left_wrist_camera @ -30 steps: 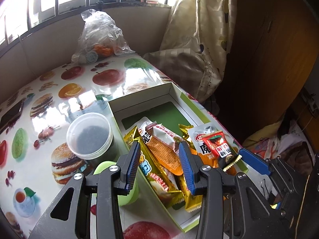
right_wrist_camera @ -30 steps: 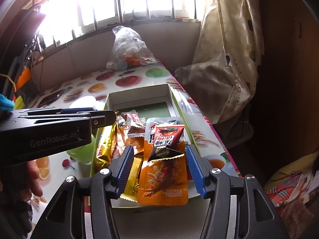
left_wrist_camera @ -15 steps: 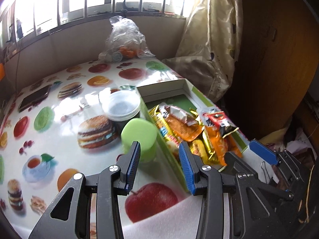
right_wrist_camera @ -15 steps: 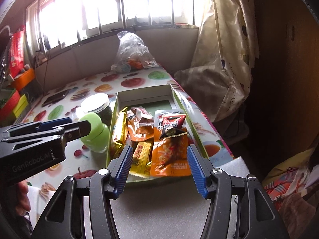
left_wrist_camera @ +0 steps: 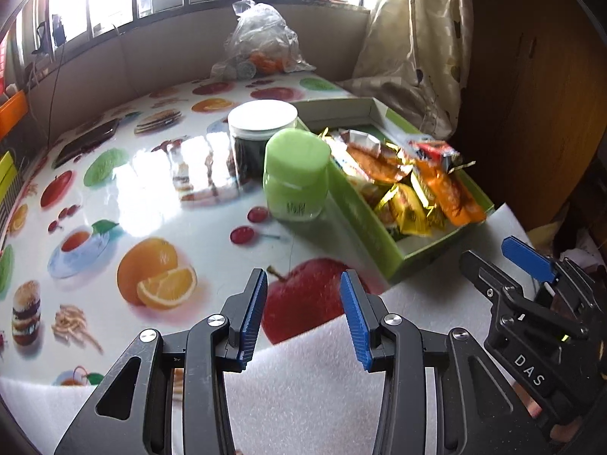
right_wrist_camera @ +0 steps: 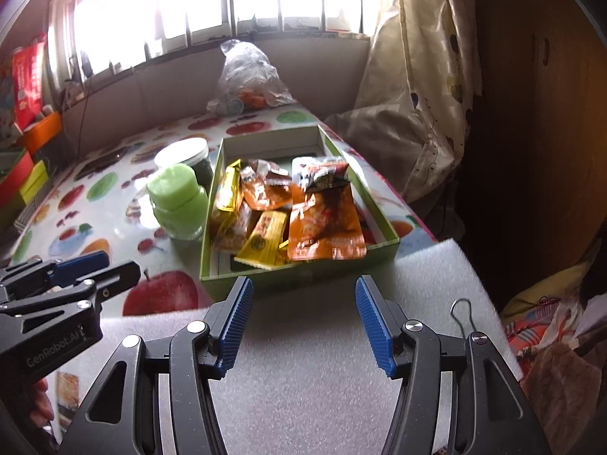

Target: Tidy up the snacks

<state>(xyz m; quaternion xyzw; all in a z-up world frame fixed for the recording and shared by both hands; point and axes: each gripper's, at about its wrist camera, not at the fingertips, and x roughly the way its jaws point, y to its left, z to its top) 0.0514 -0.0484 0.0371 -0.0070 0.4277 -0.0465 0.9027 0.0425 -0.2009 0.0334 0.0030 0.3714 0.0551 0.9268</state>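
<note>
— Where are the snacks [right_wrist_camera: 288,208] kept?
— Piled in the green box [right_wrist_camera: 303,269]. Both grippers, left [left_wrist_camera: 303,314] and right [right_wrist_camera: 301,322], are held apart, empty.
— Handling?
— Light, crinkly, slippery packets; a sealed edge is best pinched.

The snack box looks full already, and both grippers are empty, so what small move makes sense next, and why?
Probably bring the left gripper forward to the green jar. Both it and the right gripper are open and empty, the packets lie in the box, and the jar stands outside.
</note>
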